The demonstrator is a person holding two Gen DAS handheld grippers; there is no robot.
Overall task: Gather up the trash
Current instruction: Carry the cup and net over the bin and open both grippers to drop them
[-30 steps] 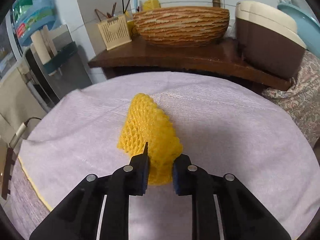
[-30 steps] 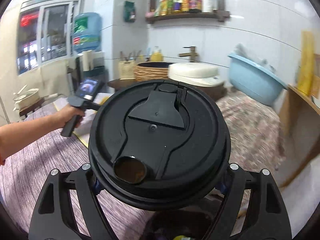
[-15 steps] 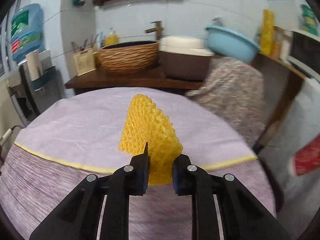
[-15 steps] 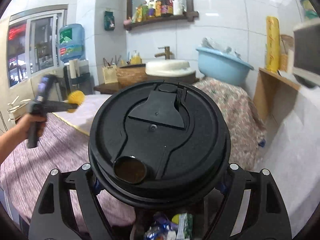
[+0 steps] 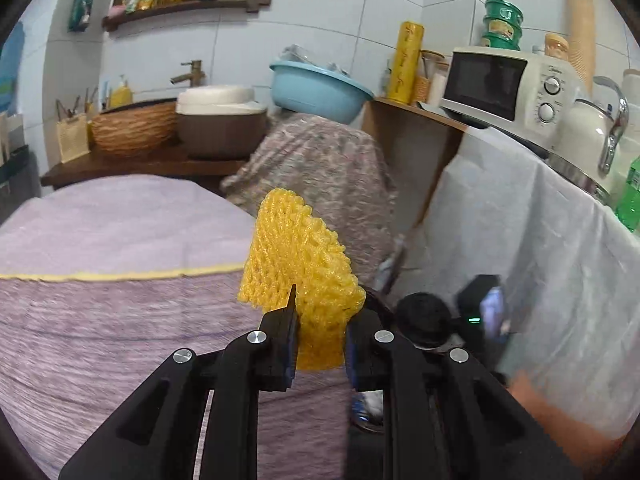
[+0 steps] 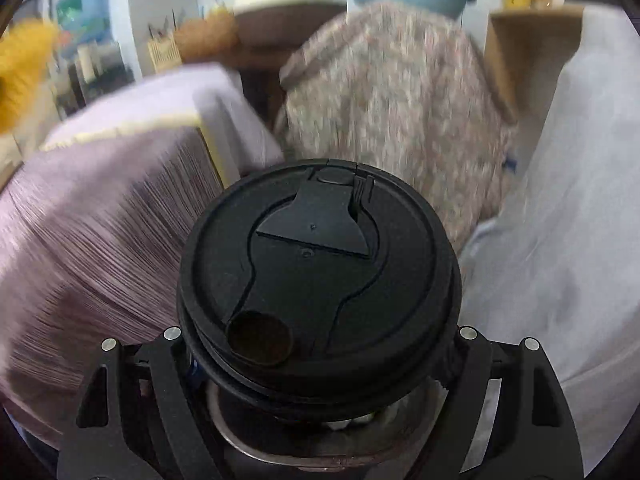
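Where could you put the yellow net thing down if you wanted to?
The purple tablecloth left of the yellow foam net lies bare, both the pale top behind the yellow stripe and the darker drape below it. The wooden counter behind is crowded with a wicker basket and a cooker.

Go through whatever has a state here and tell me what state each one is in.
Left tool: shut on yellow foam net.
Yellow foam net: held up off the table.
Right tool: shut on black-lidded cup.
Black-lidded cup: lid on, sip hole open.
Microwave: door closed.
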